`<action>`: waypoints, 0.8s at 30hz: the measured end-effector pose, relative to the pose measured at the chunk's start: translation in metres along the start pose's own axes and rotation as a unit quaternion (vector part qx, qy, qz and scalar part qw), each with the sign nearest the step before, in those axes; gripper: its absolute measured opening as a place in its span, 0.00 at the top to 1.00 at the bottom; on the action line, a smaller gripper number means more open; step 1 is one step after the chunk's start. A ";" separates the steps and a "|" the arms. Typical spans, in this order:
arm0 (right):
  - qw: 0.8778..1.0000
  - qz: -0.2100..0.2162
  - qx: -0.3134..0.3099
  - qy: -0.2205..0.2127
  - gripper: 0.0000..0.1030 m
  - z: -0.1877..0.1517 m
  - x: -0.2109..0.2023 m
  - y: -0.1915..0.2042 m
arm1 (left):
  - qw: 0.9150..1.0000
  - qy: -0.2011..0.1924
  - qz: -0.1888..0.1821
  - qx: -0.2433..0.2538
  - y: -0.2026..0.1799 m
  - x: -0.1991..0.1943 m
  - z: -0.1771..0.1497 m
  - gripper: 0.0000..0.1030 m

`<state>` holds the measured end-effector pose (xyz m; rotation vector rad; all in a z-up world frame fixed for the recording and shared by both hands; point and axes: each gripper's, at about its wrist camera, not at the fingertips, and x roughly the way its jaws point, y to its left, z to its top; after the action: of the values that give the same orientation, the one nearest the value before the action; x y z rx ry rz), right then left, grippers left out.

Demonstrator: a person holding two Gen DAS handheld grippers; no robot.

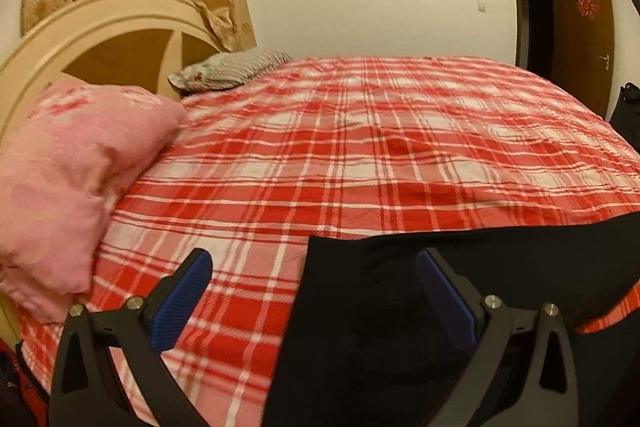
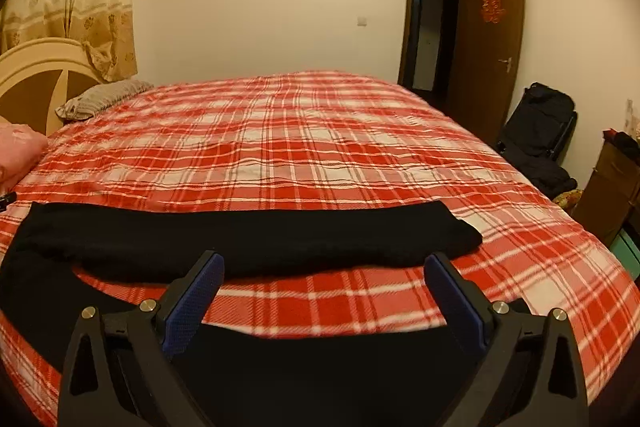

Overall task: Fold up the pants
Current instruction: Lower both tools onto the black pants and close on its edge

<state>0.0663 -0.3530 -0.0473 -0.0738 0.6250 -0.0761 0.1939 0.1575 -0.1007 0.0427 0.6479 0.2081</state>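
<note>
Pants [image 2: 248, 235]: lying spread on bed [image 2: 320, 131], awaiting fold.
Left gripper [image 1: 316, 291]: gaping wide, empty.
Right gripper [image 2: 324, 291]: gaping wide, empty.
Advice: pinching near edge, lifting evenly.

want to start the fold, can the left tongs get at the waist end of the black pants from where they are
Probably yes. The left tongs are open and empty, straddling the squared edge of the black pants, which lie flat on the plaid bedspread. Nothing lies between them; the pink pillow sits off to the side.
</note>
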 end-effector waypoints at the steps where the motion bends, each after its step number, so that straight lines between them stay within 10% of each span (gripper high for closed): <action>1: 1.000 0.001 -0.003 0.005 0.09 0.003 0.005 -0.002 | 1.000 0.005 -0.004 0.002 0.000 0.007 0.001 0.00; 16: 0.995 -0.011 0.024 0.095 0.31 0.018 0.092 -0.040 | 0.995 0.082 -0.062 0.005 0.010 0.083 0.009 0.26; 24: 0.990 -0.054 0.032 0.127 0.34 0.038 0.131 -0.076 | 0.990 0.110 -0.090 0.012 0.006 0.103 0.004 0.58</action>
<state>0.1904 -0.4392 -0.0861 -0.0356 0.8734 -0.2127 0.2754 0.1844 -0.1583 -0.0155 0.8699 0.0310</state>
